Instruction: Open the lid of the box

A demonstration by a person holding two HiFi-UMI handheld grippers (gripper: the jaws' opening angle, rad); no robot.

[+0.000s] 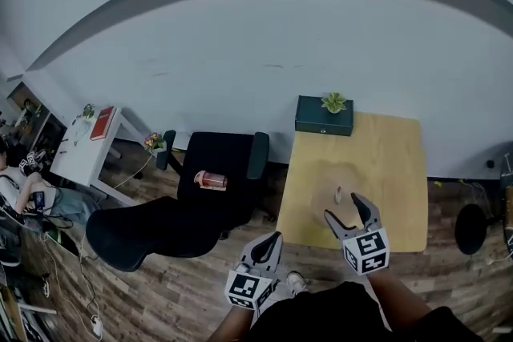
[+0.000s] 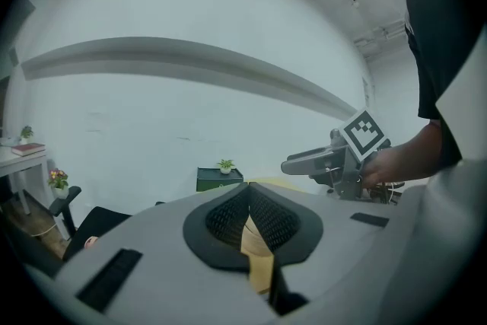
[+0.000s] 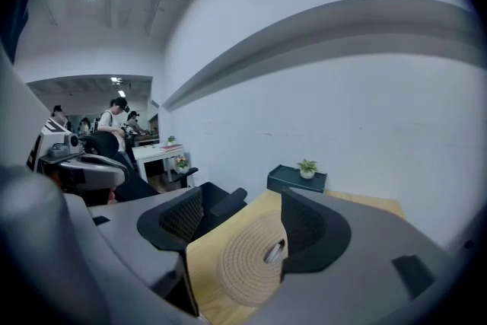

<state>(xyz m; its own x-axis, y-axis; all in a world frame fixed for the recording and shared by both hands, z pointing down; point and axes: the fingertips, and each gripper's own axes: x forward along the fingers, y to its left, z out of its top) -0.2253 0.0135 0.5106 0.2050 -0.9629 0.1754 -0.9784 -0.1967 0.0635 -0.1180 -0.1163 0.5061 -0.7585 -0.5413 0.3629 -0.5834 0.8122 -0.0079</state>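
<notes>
Head view: woven box (image 1: 329,180) on wooden table (image 1: 393,156) against white wall (image 1: 240,68).

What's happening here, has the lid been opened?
Not yet. A person holds a gripper in each hand at a wooden table. The right gripper, jaws apart, points at a round woven box with a small knob on its lid; nothing is gripped and the lid looks closed. The left gripper is shut and empty, off the table's near-left corner. A dark green box with a plant on it sits at the far edge.

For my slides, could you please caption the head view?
Open right gripper near a woven mat; green box, still shut, at the table's far edge.
</notes>
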